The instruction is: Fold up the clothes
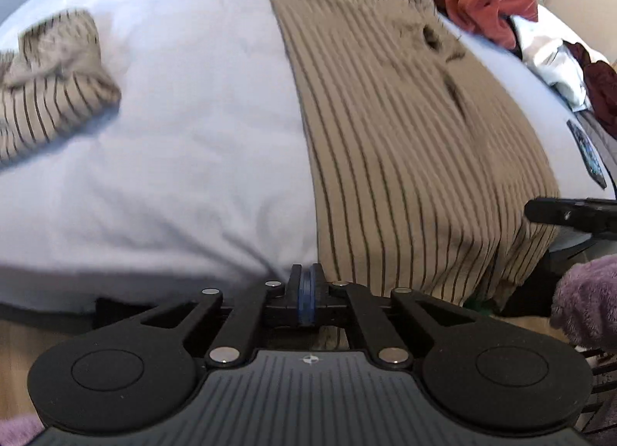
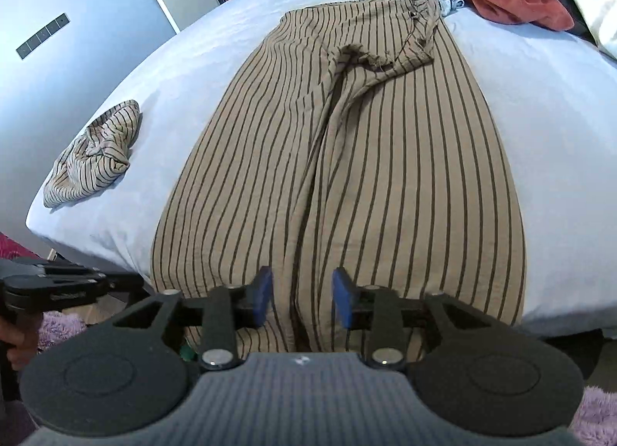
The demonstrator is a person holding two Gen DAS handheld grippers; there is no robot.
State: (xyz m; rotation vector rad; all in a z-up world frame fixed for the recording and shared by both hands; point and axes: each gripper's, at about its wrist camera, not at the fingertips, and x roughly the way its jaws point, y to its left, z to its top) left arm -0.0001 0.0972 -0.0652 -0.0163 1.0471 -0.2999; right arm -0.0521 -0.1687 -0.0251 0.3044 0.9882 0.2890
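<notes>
blue-padded fingers of the right tool point(image 2: 302, 297) stand spread apart over the hem of tan, dark-pinstriped trousers point(image 2: 347, 176), gripping nothing. these lie lengthwise, creased down the middle, on a smooth pale bed sheet point(image 2: 540, 106). left tool point(image 1: 306, 284) is clenched, empty, at the bed's edge. a crumpled matching striped garment point(image 2: 96, 149) lies well apart.

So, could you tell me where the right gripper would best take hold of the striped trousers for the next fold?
Probably at the near hem, where the striped trousers hang over the bed edge. The open right gripper already faces that end, its fingers either side of the fold between the legs. Coming straight in from the foot of the bed looks best, since the cloth lies flat and long away from it.
</notes>
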